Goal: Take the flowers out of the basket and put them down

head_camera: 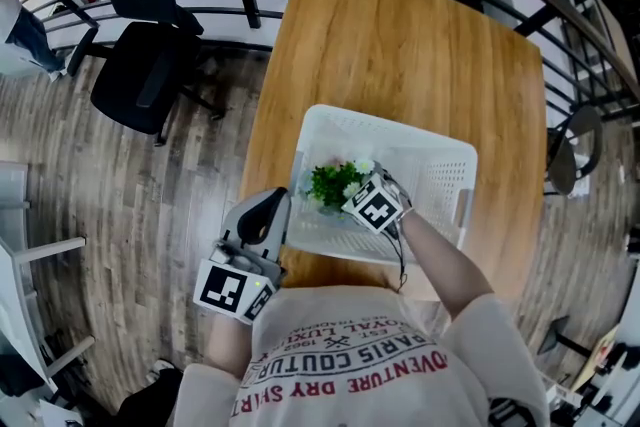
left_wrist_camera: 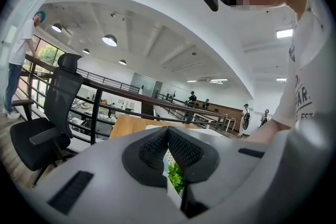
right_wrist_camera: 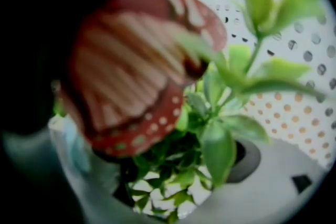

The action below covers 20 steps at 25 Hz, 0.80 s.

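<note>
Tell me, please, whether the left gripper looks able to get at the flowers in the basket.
Probably not cleanly: the left gripper sits outside the near-left rim of the basket, jaws together, and the right gripper is right on the flowers. Nothing else blocks the open top.

Right gripper view: a blurred red ornament (right_wrist_camera: 131,76) with pale spots overlaps the left jaw of the right gripper (right_wrist_camera: 176,186). The flowers (right_wrist_camera: 220,134) are out of focus, and whether the jaws clamp their stems cannot be told. Head view: the marker cube (head_camera: 377,205) hides those jaws. The forearm (head_camera: 445,267) hides part of the near rim of the basket (head_camera: 400,127).
</note>
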Motion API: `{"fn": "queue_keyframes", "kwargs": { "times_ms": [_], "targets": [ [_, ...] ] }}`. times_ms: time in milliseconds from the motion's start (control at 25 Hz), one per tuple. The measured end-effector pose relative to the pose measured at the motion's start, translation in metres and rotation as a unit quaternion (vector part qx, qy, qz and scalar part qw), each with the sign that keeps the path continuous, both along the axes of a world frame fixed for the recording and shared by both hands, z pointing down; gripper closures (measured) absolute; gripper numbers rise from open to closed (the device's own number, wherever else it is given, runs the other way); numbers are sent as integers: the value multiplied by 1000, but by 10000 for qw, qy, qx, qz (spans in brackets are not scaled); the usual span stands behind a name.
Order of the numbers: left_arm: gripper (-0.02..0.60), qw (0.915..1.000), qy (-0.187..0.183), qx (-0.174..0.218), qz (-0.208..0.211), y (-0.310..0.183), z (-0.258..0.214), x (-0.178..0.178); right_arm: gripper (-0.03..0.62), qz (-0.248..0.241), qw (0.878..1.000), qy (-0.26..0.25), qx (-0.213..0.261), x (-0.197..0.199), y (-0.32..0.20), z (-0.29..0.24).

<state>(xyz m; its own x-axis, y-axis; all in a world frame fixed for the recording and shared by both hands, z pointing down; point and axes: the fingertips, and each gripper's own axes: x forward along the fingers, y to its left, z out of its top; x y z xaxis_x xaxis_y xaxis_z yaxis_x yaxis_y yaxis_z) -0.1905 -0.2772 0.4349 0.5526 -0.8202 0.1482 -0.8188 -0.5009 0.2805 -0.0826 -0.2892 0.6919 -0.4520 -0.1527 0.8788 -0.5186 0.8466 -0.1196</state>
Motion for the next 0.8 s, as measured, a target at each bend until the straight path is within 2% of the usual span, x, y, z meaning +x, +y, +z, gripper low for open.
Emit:
{"fn": "queue_keyframes", "kwargs": {
  "times_ms": [320, 520, 800],
  "targets": [
    [558, 10000, -81, 35, 15, 1, -1, 5, 124, -27, 9999, 121, -59, 7, 2, -7],
    [558, 9999, -81, 63, 17, 0, -2, 8, 124, -59, 9998, -41, 178, 10, -7, -48],
    [558, 9997, -43, 151, 166, 6, -11, 23, 125, 303, 9968, -424, 598, 29, -9, -110]
  ]
}}
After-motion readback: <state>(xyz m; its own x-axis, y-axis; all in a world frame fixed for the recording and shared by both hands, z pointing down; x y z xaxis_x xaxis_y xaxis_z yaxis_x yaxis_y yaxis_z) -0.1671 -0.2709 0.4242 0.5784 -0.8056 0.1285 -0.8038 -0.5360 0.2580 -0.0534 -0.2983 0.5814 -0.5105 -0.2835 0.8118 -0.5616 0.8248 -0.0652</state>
